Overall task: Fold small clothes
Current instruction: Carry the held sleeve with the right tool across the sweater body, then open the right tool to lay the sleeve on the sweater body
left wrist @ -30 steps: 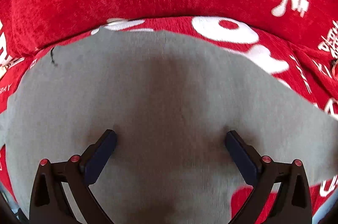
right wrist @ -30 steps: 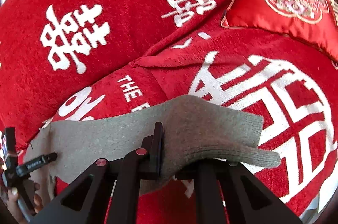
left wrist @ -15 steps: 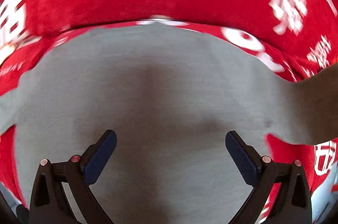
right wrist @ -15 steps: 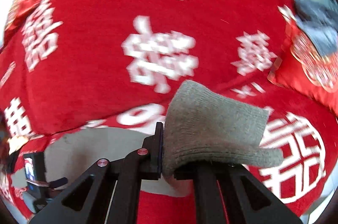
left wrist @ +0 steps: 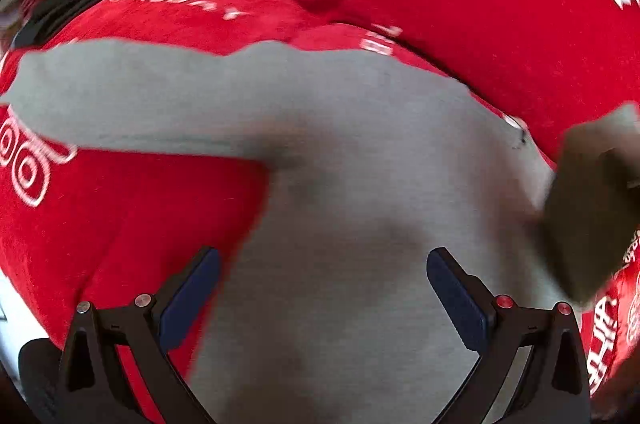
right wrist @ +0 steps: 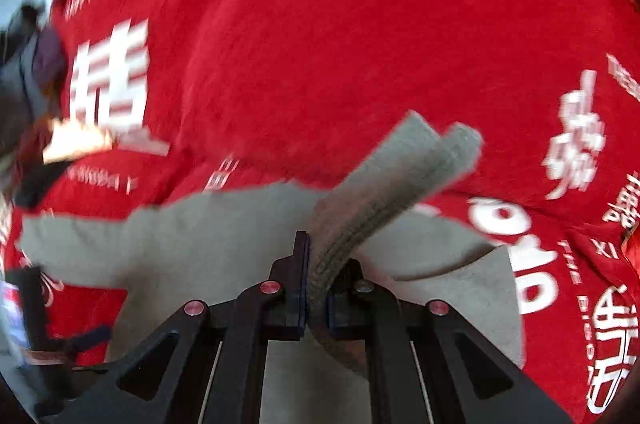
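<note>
Left wrist view first: my left tongs (left wrist: 320,288) stand wide apart with nothing between them, hovering over the grey garment (left wrist: 360,183). At the far left a sleeve (left wrist: 132,103) of it reaches out flat across the red cover (left wrist: 460,3), which carries white characters and lettering. The body of the garment spreads under and between the tong fingers, the left pad (left wrist: 192,292) over the cloth's edge, the right pad (left wrist: 456,300) over grey. At the right edge a darker, blurred fold of grey (left wrist: 592,207) hangs raised above the rest.

Right wrist view: at the far left the left tongs (right wrist: 52,340) show small and blurred beside the sleeve (right wrist: 80,244). In the middle the garment (right wrist: 224,248) lies spread on the cover (right wrist: 340,63). My right tongs (right wrist: 316,288) are clamped together on a ribbed cuff (right wrist: 384,191), which sticks up and leans away to the right, clear of the flat cloth beneath. Further right, the garment's edge (right wrist: 492,288) lies on the cover.
</note>
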Action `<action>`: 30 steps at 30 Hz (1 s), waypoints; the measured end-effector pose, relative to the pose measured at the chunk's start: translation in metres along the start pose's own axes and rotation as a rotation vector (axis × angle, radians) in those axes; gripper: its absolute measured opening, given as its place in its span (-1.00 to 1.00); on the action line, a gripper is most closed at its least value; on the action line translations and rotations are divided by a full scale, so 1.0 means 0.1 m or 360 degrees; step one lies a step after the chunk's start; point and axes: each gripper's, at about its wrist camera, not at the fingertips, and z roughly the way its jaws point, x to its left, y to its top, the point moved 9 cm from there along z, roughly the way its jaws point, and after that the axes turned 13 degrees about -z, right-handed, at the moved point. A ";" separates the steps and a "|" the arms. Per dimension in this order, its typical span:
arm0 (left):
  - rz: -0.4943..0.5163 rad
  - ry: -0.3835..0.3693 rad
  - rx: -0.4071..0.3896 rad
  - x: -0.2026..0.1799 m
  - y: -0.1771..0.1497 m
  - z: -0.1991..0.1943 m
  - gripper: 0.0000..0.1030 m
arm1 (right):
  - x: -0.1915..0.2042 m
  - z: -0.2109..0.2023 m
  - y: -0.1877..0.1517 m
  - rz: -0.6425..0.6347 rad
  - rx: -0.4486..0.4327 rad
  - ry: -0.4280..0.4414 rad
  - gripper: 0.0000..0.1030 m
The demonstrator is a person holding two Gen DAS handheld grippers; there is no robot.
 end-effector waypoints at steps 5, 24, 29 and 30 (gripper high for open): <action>-0.0056 -0.0041 0.0010 0.27 0.01 0.01 1.00 | 0.53 0.53 -0.30 -0.0117 0.0189 -0.0006 -0.85; -0.0146 -0.0196 -0.0038 0.28 -0.01 -0.33 0.99 | 0.33 -0.22 -0.36 -0.0192 0.0008 0.0329 0.51; 0.0055 -0.0217 -0.0034 -0.37 -0.10 -0.30 0.99 | -0.84 -0.01 -0.93 0.0072 0.0202 -0.0031 0.52; 0.0102 -0.0233 -0.0025 -0.51 -0.13 -0.28 0.99 | -1.00 0.06 -1.10 0.0130 0.0257 -0.0069 0.52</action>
